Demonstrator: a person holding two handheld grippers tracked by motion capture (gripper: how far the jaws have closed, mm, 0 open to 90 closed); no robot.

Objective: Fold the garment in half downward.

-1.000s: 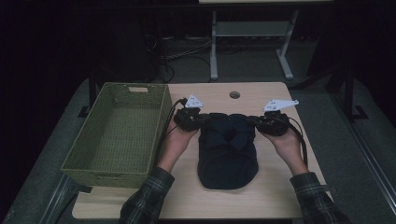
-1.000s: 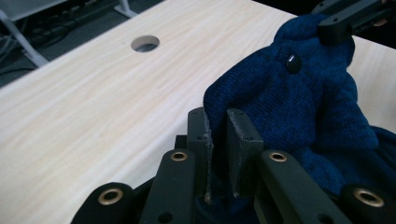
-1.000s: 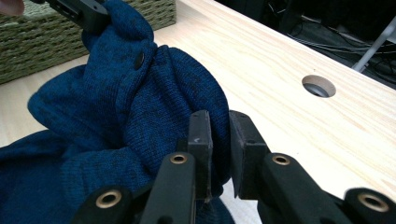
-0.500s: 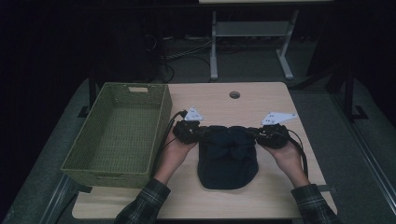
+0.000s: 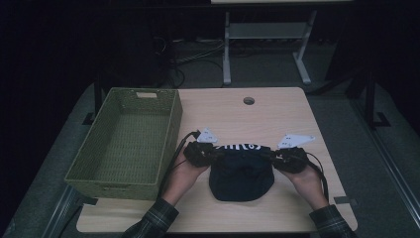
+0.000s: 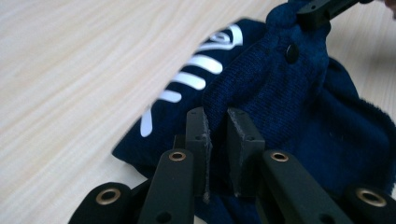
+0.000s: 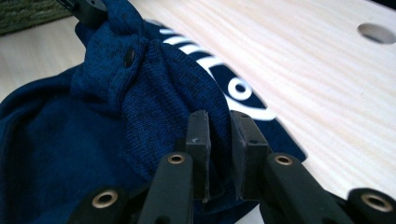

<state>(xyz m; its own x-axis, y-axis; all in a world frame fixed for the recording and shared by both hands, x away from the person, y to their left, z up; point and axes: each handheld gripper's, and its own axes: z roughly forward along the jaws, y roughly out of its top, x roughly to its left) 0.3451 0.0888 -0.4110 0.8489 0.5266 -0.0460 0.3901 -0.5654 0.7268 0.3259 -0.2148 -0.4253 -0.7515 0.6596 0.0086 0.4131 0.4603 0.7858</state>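
Note:
A navy knit garment (image 5: 241, 171) with white lettering lies folded on the wooden table (image 5: 237, 111) near its front edge. My left gripper (image 5: 214, 154) is shut on the garment's left end, and my right gripper (image 5: 271, 154) is shut on its right end. In the left gripper view the jaws pinch a fold of the knit garment (image 6: 280, 112) at my left gripper (image 6: 218, 135), with the white lettering (image 6: 187, 84) on the layer beneath. In the right gripper view my right gripper (image 7: 219, 135) clamps the knit garment (image 7: 154, 88), beside a small dark button (image 7: 129, 57).
A green woven basket (image 5: 126, 141) stands on the table's left side, close to my left hand. A round cable hole (image 5: 248, 100) sits in the table's far middle. A metal desk frame (image 5: 267, 44) stands on the floor beyond.
Both grippers pulled the garment's far edge toward the person, folding it over; white lettering now shows on the far side. The garment looks shorter.

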